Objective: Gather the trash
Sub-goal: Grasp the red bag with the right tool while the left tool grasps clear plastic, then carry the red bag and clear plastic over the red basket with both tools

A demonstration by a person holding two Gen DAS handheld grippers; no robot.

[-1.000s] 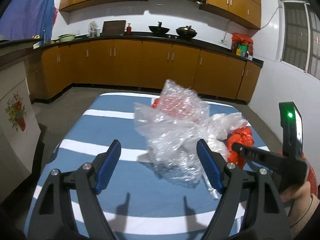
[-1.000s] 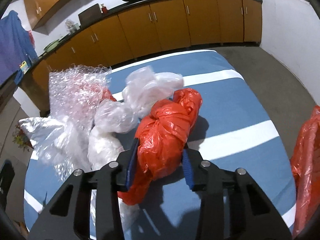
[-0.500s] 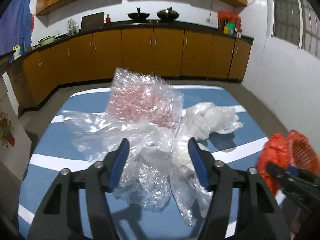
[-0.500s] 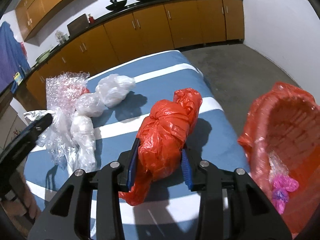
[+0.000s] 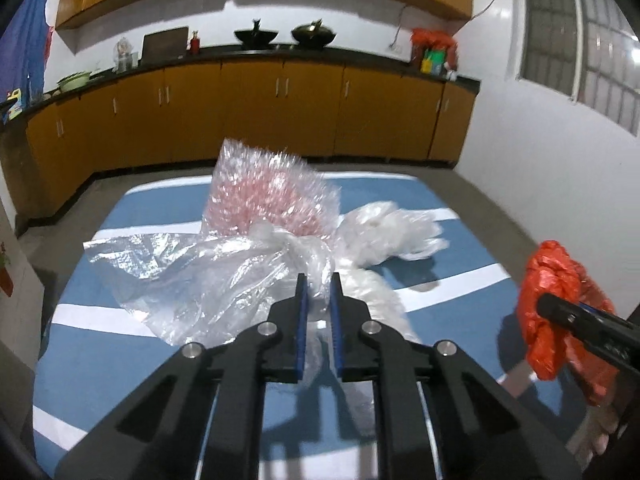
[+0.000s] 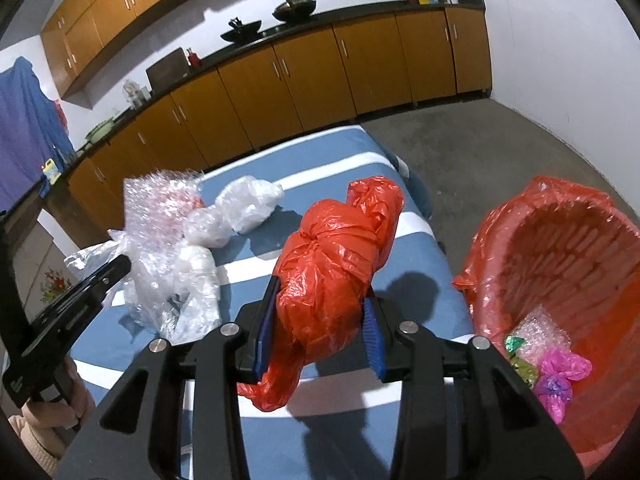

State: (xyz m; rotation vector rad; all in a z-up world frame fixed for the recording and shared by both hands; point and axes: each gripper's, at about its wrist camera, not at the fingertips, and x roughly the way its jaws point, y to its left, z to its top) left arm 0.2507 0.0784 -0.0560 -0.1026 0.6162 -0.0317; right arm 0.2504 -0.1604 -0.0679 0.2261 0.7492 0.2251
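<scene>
My left gripper (image 5: 319, 280) is shut on a bunch of clear plastic film (image 5: 208, 276) that lies on the blue-and-white striped table (image 5: 100, 364). Behind the film stands a bubble-wrap bundle with pink inside (image 5: 268, 200), and a crumpled clear bag (image 5: 392, 228) lies to its right. My right gripper (image 6: 320, 308) is shut on a knotted red plastic bag (image 6: 336, 256), held above the table's right edge. In the left wrist view the red bag (image 5: 552, 300) shows at the right. A red-lined waste basket (image 6: 568, 280) stands on the floor just right of the table, with small pink and clear scraps inside.
Orange kitchen cabinets (image 5: 248, 108) under a black counter run along the back wall, with woks and bottles on top. Grey floor (image 6: 480, 152) surrounds the table. A white wall with a window (image 5: 580, 36) is on the right. A person's hand (image 6: 44, 408) holds the left gripper's handle.
My left gripper's jaws came together from wide apart onto the clear film. My right gripper carried the red bag rightward, and the red basket came into its view.
</scene>
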